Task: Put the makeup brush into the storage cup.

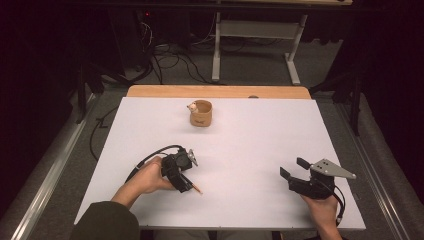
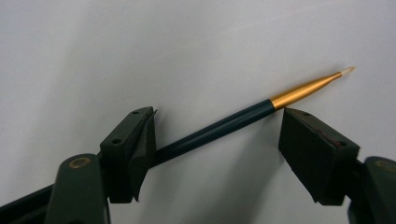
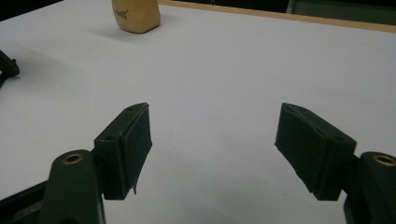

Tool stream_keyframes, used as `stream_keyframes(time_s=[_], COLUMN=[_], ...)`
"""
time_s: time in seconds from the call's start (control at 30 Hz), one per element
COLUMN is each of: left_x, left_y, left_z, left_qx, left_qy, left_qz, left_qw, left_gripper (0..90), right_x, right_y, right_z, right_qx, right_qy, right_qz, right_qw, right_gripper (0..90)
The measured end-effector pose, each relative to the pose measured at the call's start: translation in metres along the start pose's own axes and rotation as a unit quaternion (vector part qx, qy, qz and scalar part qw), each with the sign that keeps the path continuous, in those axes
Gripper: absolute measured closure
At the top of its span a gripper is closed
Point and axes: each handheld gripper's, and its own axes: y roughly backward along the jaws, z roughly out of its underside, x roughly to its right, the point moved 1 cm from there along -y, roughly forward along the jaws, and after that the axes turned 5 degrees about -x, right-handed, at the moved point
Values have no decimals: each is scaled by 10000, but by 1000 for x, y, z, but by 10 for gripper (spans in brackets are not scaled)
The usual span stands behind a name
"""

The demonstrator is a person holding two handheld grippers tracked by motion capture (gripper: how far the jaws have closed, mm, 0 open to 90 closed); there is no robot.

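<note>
High view, left to right: the left gripper (image 1: pixel 186 176) is tipped down over a paintbrush (image 1: pixel 196 188) lying flat on the white table (image 1: pixel 260 145); farther back, near the table's centre line, stands a tan cup (image 1: pixel 202 114) with a small figure on its rim; at the right, the right gripper (image 1: pixel 294 173) hovers near the front edge, jaws spread and empty.

Left gripper view: the paintbrush (image 2: pixel 243 119) lies slantwise between the jaws, dark handle passing close by the left pad, gold ferrule and pale tip extending beyond the right pad. The pads stand apart on either side of the handle and do not visibly press on it.

Step in hand, as judged: the grasp of the paintbrush, with the jaws bracketing but not gripping it. The next move calls for closing squarely on the handle, low enough that the thin shaft does not roll away.

Open room: bare table lies between paintbrush and cup, well apart; the near edge runs close behind both hands, and the right gripper also sits near the right edge.
</note>
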Motion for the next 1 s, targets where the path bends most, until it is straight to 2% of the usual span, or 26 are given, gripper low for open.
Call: stream_keyframes(time_s=[0.27, 0.5, 1.0], left_x=[1, 2, 1], left_y=[1, 2, 3], left_z=[0, 1, 2], left_qx=[-8, -22, 56], left_qy=[36, 83, 320], left_qz=[-17, -10, -42], left_qw=[10000, 10000, 9995], left_gripper=[317, 385, 454], right_x=[0, 0, 0], right_y=[0, 0, 0], right_z=[0, 0, 0], right_qx=[4, 4, -25], right_qy=[-11, -7, 25], right_qz=[5, 6, 26], right_qw=[10000, 10000, 10000], right_gripper=[286, 286, 286])
